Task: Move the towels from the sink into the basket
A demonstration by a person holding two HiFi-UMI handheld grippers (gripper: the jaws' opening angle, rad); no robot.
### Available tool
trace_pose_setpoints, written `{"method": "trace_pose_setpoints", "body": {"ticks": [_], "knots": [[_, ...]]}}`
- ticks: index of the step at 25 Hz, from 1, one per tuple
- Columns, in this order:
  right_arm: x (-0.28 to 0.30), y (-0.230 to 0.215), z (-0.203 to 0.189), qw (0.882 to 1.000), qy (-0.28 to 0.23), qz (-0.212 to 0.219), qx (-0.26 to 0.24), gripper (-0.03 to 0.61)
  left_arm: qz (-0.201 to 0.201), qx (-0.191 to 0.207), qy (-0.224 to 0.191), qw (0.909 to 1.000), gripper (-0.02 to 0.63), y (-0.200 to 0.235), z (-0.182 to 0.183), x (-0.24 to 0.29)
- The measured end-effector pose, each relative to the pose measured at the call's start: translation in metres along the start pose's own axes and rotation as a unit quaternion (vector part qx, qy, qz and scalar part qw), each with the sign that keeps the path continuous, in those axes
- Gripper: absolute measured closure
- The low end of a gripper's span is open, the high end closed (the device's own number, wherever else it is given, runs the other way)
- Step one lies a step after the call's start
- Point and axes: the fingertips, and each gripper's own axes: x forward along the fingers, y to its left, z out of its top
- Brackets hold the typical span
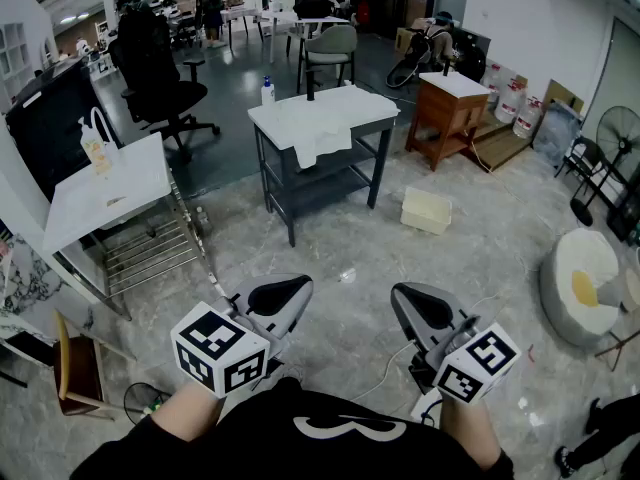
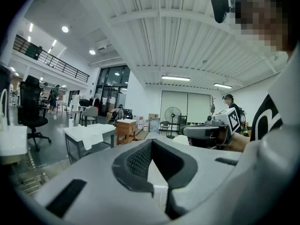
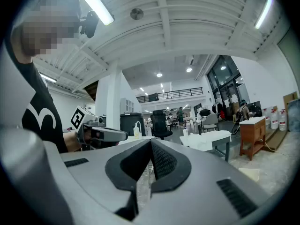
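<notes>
1. White table (image 1: 105, 193), far left: a pump bottle (image 1: 93, 146) stands on its top, and a wire rack (image 1: 150, 253) sits low at its right side.
2. Left tongs (image 1: 285, 293): held low in front of the person's body and pointing forward, tipped slightly down, with the marker cube at the rear. The pads are clenched tip to tip and hold nothing.
3. Black office chair (image 1: 155, 68): on the dark floor beyond the white table.
4. Grey-framed table (image 1: 275, 183), centre, well apart from both tongs: a white towel (image 1: 322, 138) lies on its top with one fold hanging over the front edge. A spray bottle (image 1: 268, 90) stands at the back left corner. Pale marble floor (image 1: 345, 238) lies between this table and the tongs.
5. Right tongs (image 1: 415, 303): level, beside the left pair but apart from it and pointing the same way. They are clenched shut and empty.
6. Cream box (image 1: 427, 210): on the floor to the right of the grey-framed table, with a wooden cabinet (image 1: 445, 113) behind it.
7. Round pale cushion (image 1: 580, 283): far right, on the floor.
</notes>
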Motion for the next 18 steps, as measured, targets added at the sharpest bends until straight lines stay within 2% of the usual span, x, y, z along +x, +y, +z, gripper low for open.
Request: {"method": "trace_pose_setpoints", "body": {"ticks": [7,12,18], "knots": [[-0.002,0.010,0.002,1.000,0.004,0.011,-0.021,0.574,-0.003,-0.002,-0.001,1.0000,0.607,-0.003,0.000,-0.003],[0.006,0.008,0.000,0.999,-0.005,0.027,-0.021,0.574,0.001,-0.017,0.000,0.9999,0.607,0.008,-0.004,-0.002],[0.026,-0.014,-0.015,1.000,-0.001,0.009,-0.010,0.571,0.012,-0.028,-0.002,0.9995,0.607,0.034,-0.014,0.005]]}}
